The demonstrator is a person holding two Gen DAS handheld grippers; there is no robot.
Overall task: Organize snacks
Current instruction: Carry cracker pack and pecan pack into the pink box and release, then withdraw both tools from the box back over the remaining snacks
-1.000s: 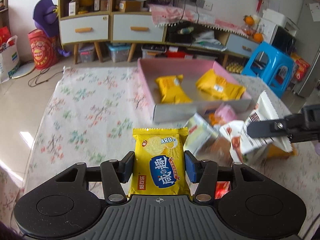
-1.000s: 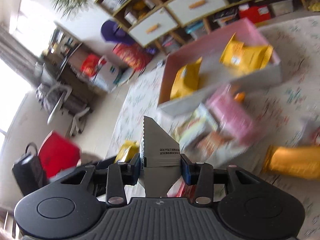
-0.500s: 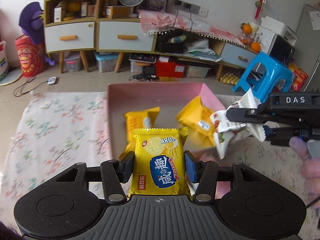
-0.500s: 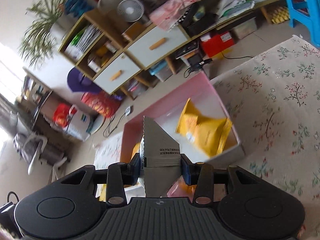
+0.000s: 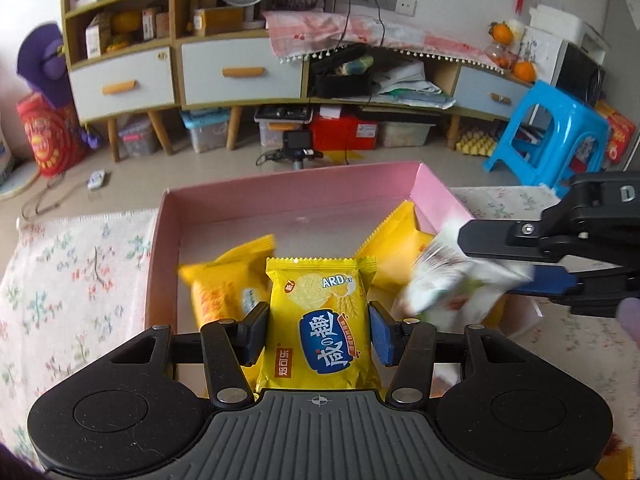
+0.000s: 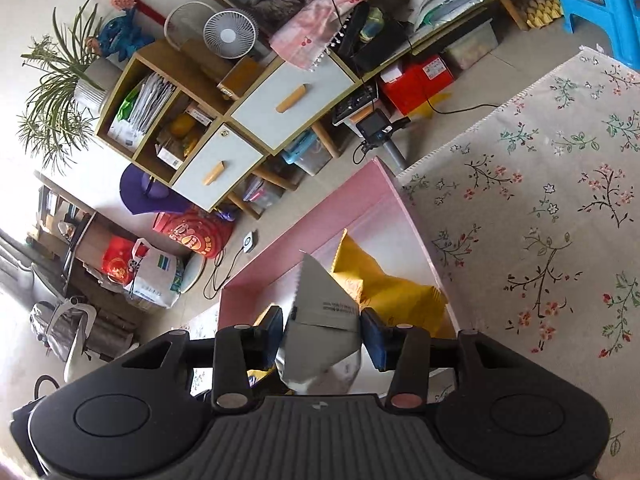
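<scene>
Both claws hung over the shallow pink cardboard box (image 5: 280, 196) on the floral-clothed counter (image 6: 540, 208), so the drop-in step was in hand. The left claw (image 5: 318, 330) was clamped on a yellow foil cracker packet (image 5: 322, 320). The right claw (image 6: 324, 334) had just been opening; the white-and-grey crinkled snack bag (image 6: 320, 312) sat loosely between its pads, likely slipping free. Next, the left claw probably needed to spread and let its packet fall beside the two yellow packets (image 5: 224, 280) already inside. A second earlier, both claws were short of the box, above the loose pile.
</scene>
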